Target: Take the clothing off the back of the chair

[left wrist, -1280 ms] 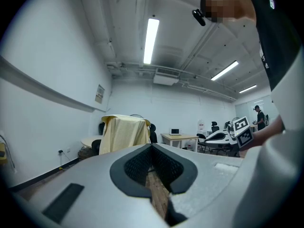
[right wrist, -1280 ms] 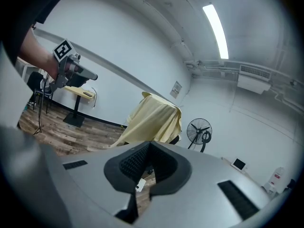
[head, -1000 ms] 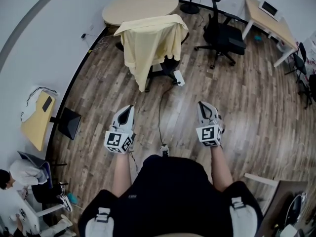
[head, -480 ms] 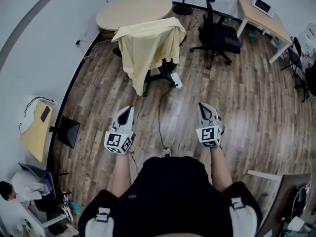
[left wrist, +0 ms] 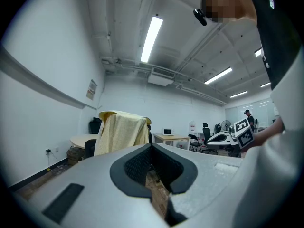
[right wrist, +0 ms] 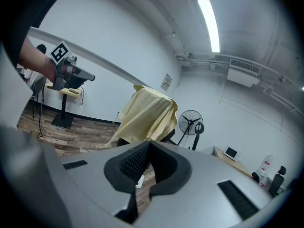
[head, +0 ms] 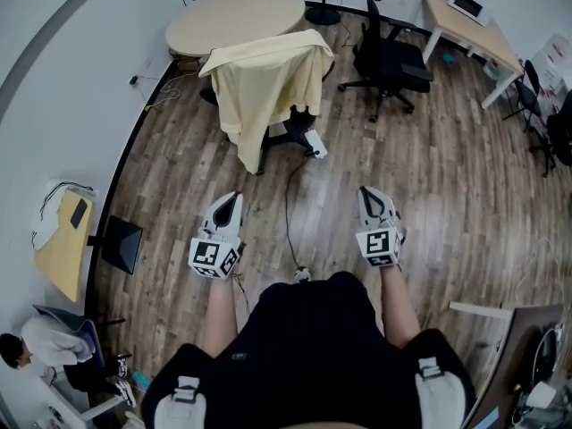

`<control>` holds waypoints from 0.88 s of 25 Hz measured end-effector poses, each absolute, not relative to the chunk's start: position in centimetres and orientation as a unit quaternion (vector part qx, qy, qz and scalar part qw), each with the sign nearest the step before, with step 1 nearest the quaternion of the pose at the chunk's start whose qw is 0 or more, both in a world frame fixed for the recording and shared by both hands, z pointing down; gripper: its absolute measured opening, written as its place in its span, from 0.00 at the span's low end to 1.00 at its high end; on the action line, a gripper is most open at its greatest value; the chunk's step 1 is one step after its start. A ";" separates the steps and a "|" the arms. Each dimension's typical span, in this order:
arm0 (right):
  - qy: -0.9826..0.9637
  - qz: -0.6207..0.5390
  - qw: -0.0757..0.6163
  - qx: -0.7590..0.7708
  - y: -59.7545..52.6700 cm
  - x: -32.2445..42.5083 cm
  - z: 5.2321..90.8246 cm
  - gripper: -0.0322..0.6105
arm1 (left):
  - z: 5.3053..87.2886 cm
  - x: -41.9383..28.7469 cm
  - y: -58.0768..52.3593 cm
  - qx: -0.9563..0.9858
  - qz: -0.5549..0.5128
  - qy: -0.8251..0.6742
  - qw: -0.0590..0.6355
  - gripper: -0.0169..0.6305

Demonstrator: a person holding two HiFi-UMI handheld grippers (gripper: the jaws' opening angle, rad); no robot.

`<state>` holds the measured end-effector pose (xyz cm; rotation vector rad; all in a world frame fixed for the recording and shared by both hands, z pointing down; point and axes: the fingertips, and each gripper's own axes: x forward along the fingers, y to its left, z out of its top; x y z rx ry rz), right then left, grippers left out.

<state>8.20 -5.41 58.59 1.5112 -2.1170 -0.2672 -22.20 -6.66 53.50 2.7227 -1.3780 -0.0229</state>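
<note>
My left gripper and right gripper are pressed together, apparently empty, because the cloth hangs well ahead, draped over the chair back beside the round worktop.

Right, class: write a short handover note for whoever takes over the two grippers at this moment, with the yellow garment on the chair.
Left gripper: shut, empty, held out in front of the body.
Right gripper: shut, empty, held the same way.
The yellow garment hangs over the back of the chair, ahead across the wooden floor, well apart from both grippers.
Done: nothing yet.
Left: walk up, open a gripper, grip the garment, lift it off the chair back.
</note>
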 end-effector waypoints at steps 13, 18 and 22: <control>-0.790 -0.097 0.263 0.546 -6.4 7.3 59.0 0.04 | 53.7 -23.7 -7.0 0.883 -0.005 -0.468 0.044 0.03; -0.794 -0.103 0.261 0.539 -8.1 6.9 58.6 0.04 | 54.0 -24.2 -7.8 0.876 -0.005 -0.480 0.051 0.03; -0.796 -0.098 0.257 0.539 -9.6 7.4 58.9 0.04 | 53.7 -24.0 -9.1 0.875 -0.003 -0.483 0.043 0.03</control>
